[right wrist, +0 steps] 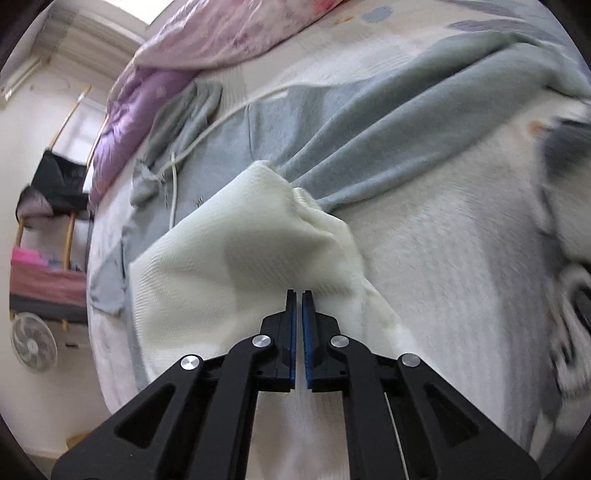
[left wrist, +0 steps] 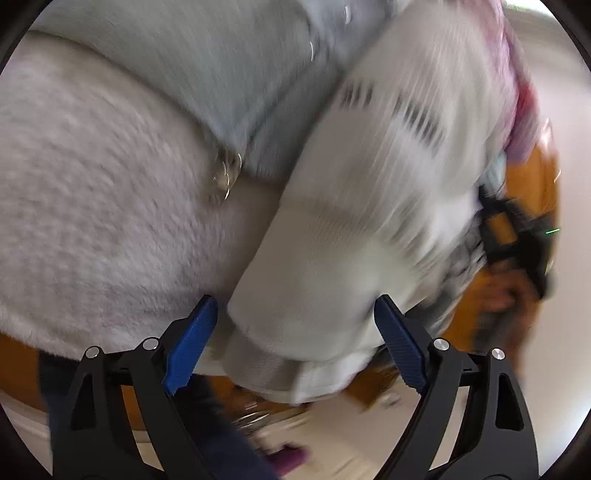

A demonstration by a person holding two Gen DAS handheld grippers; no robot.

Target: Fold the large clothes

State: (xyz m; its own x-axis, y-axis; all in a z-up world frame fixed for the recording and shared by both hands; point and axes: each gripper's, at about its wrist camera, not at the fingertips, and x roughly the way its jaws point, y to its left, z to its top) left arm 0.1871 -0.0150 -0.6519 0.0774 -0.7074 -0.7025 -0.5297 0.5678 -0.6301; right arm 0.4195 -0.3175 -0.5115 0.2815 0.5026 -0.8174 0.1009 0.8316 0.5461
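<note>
A cream knit sweater (left wrist: 332, 240) lies blurred on the bed, its ribbed hem hanging over the near edge. My left gripper (left wrist: 295, 301) is open, its blue pads (left wrist: 192, 343) wide apart on either side of that hem and not pressing it. In the right wrist view the cream sweater (right wrist: 229, 258) shows a bunched sleeve lying over a grey-blue hoodie (right wrist: 332, 122). My right gripper (right wrist: 299, 293) hovers just over the cream knit, its pads parted by a thin slit with no cloth seen between them.
A white fleecy cloth (left wrist: 92, 184) (right wrist: 443, 240) covers the bed under the clothes. A pink and purple quilt (right wrist: 221, 33) is heaped at the far end. A floor fan (right wrist: 33, 345) and a rack (right wrist: 48, 229) stand left of the bed. A blurred hand (left wrist: 498, 295) holds a black device.
</note>
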